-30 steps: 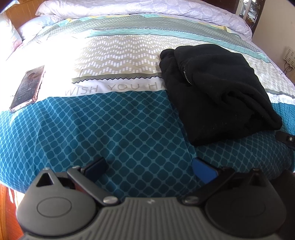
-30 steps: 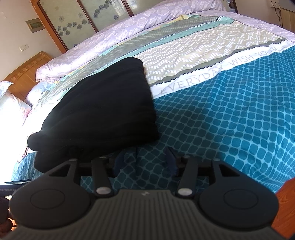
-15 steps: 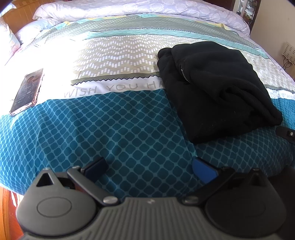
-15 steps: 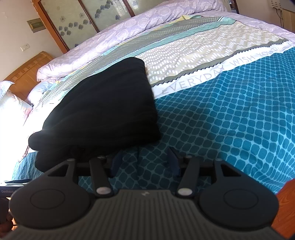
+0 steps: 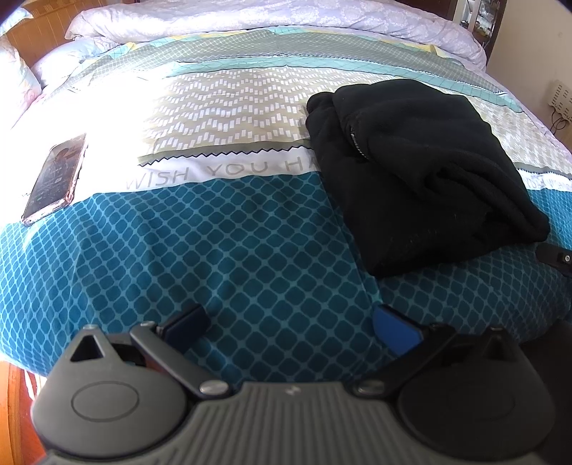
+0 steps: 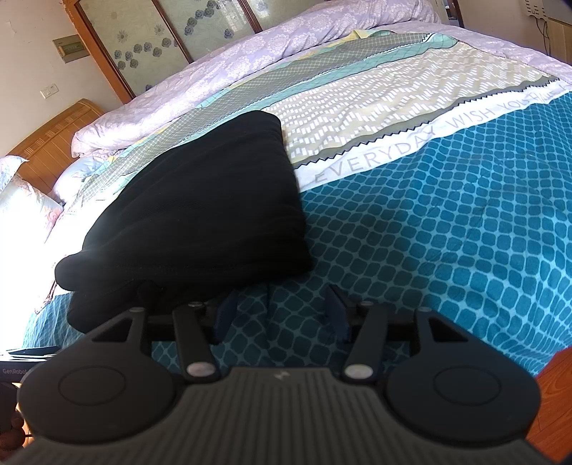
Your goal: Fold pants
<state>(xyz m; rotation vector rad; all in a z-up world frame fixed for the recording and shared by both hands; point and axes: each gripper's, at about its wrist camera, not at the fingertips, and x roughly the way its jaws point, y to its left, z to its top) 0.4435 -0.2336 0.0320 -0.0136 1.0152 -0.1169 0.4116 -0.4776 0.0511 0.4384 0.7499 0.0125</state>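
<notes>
1. Since the earlier frames almost nothing is shifting: both tools are hovering at the same spot by the near edge of the bed (image 5: 221,250), and only the right tool (image 6: 282,314) has just been opening a little wider, with nothing but the bed's teal cover showing between its fingers.
2. The black pants (image 5: 411,171) are lying on the bed as a compact folded bundle, straddling the lettered white stripe (image 5: 228,168) so that the far part is resting on the beige zigzag band and the near part on the teal cover.
3. Relative to the pants, the left tool (image 5: 289,322) is sitting off their near left corner, fingers spread wide and gripping nothing; the bundle is lying ahead and to its right, apart from its fingers.
4. Relative to the pants, the right tool is sitting just beside their near edge, fingers spread and empty; the bundle is lying ahead and to its left, with its near corner just beyond the left finger.
5. The bundle's long axis is running from the near edge of the bed toward the lilac duvet (image 5: 271,14).
6. The right tool is looking like the nearer of the 2, so I judge any last tidy or press is falling to it.
7. A phone (image 5: 53,179) is lying well to the left of the pants.
</notes>
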